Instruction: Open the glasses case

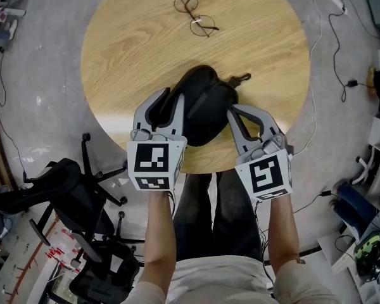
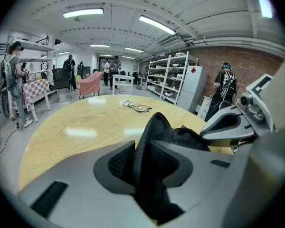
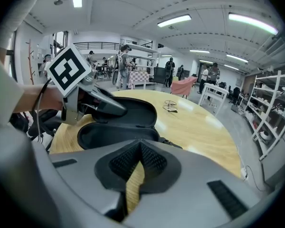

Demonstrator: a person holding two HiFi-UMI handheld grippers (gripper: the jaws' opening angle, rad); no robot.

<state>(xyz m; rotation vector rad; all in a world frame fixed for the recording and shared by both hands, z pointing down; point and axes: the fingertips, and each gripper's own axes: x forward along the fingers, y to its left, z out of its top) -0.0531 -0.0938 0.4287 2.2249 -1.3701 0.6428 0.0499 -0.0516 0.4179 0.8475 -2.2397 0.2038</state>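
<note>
Broadly, a round, pale wooden tabletop (image 1: 133, 49) fills most of the head view, with grey floor around it and a black office chair (image 1: 63, 189) lying off its near-left side. Next in size, the black glasses case (image 1: 206, 103) sits on the tabletop close to the near edge, between the two hand-held tools, and it is already open: the lower shell lies flat on the wood with its dark hollow showing, while the lid (image 2: 154, 132) stands raised on edge above it. At the case's left side, the left tongs (image 1: 168, 103) pinch that lid, and the left gripper view shows the lid's zippered rim clamped upright between the two ribbed pads. At the case's right side, the right tongs (image 3: 140, 156) are pressed together with nothing between them; only a thin slit of wood grain shows through the pads in the right gripper view. Their tips lie just beside the lower shell's near-right rim, and whether they touch it cannot be told. Smaller again, a pair of thin wire-framed glasses (image 1: 196, 14) lies on the far part of the tabletop, well apart from the case. Smallest, a dark zip pull (image 1: 240, 79) sticks out from the case's far-right side.
</note>
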